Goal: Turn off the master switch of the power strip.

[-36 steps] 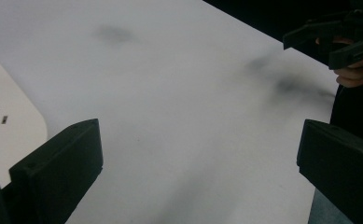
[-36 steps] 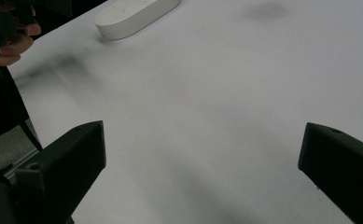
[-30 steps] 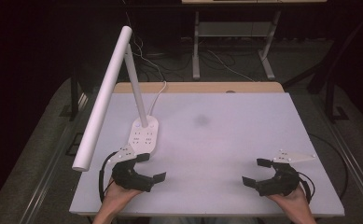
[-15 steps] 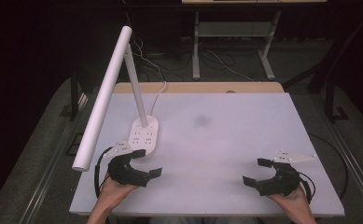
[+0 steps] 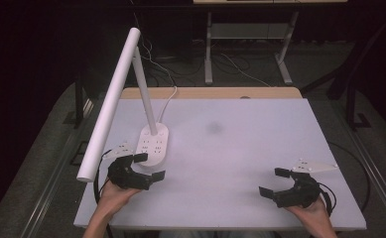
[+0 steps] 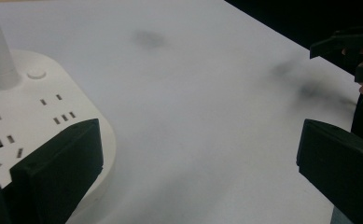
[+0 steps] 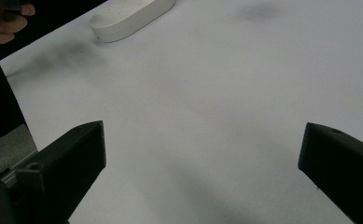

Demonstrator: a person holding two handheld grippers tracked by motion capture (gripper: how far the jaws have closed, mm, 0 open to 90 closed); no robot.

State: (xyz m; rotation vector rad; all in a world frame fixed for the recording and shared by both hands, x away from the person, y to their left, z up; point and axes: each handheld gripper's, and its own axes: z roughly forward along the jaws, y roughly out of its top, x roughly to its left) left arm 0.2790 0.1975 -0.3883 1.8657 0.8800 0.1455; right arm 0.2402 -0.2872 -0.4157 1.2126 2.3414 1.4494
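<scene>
Your left gripper (image 5: 145, 167) sits at the near left of the white table (image 5: 240, 148), its jaws spread wide and empty, right up against the near end of the white lamp base (image 5: 153, 144). In the left gripper view one black jaw overlaps the corner of that base (image 6: 30, 121), whose top carries rows of socket slots and a small round button (image 6: 36, 73); whether the jaw actually touches the base, you cannot tell. From the base a slim white stem (image 5: 145, 89) rises at a slant to a long white tube head (image 5: 108, 104) that hangs out past the table's left edge. A white cable (image 5: 166, 101) runs from the base toward the far edge, where a wooden strip (image 5: 210, 92) borders the white surface. Your right gripper (image 5: 280, 182) rests low at the near right, well apart from the lamp, its jaws also wide with only bare tabletop between them. In the right gripper view the base (image 7: 131, 17) lies far across the table. A faint grey smudge (image 5: 214, 127) marks the middle of the table, between the two grippers and farther from you.
</scene>
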